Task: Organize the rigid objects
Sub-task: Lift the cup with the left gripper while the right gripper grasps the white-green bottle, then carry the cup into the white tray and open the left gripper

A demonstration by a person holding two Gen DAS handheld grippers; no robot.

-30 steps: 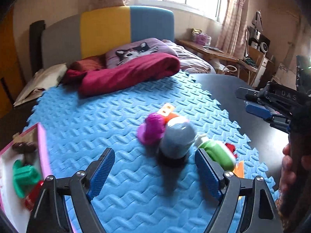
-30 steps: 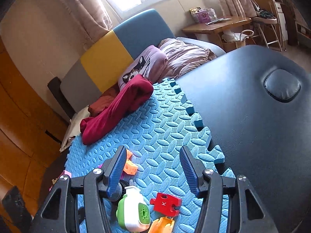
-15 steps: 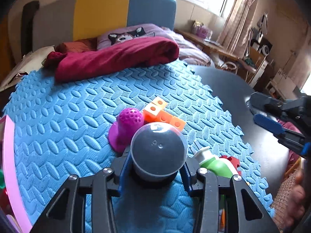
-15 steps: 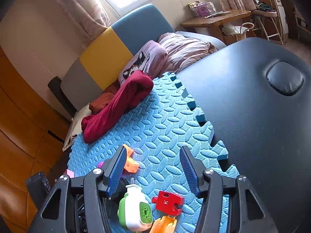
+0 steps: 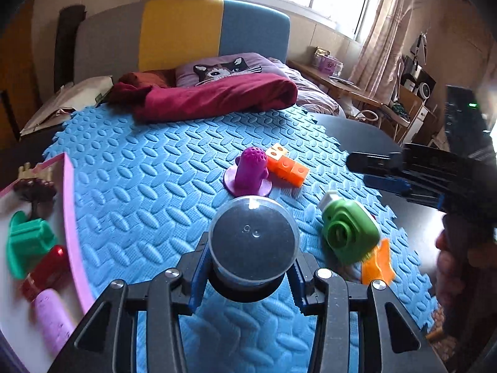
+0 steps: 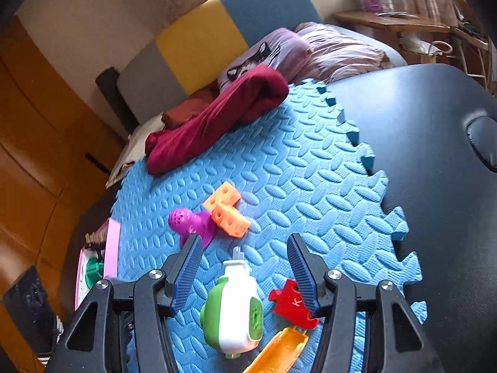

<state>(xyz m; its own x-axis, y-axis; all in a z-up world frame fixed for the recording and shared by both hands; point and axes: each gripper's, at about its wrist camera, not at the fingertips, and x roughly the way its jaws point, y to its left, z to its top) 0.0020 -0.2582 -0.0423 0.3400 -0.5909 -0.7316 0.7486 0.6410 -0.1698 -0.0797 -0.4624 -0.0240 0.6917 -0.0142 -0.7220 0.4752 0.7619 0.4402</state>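
Note:
My left gripper [image 5: 250, 275] is shut on a round dark jar with a clear lid [image 5: 253, 247], held above the blue foam mat [image 5: 149, 192]. On the mat lie a purple toy [image 5: 250, 172], orange cube blocks [image 5: 287, 166], a green and white toy camera [image 5: 349, 233] and an orange piece [image 5: 377, 264]. My right gripper [image 6: 245, 270] is open over the toy camera [image 6: 233, 307], with a red puzzle piece [image 6: 292, 304] by its right finger. The purple toy [image 6: 191, 223] and the orange blocks [image 6: 226, 209] lie beyond it.
A pink-rimmed tray [image 5: 73, 227] at the left holds a green toy [image 5: 26, 245], a red piece and a pink piece. A maroon blanket [image 5: 214, 98] lies at the mat's far edge. The black table surface [image 6: 435, 155] lies to the right of the mat.
My left gripper closed on the jar and lifted it back from the purple toy. My right gripper moved forward over the toy camera, still open.

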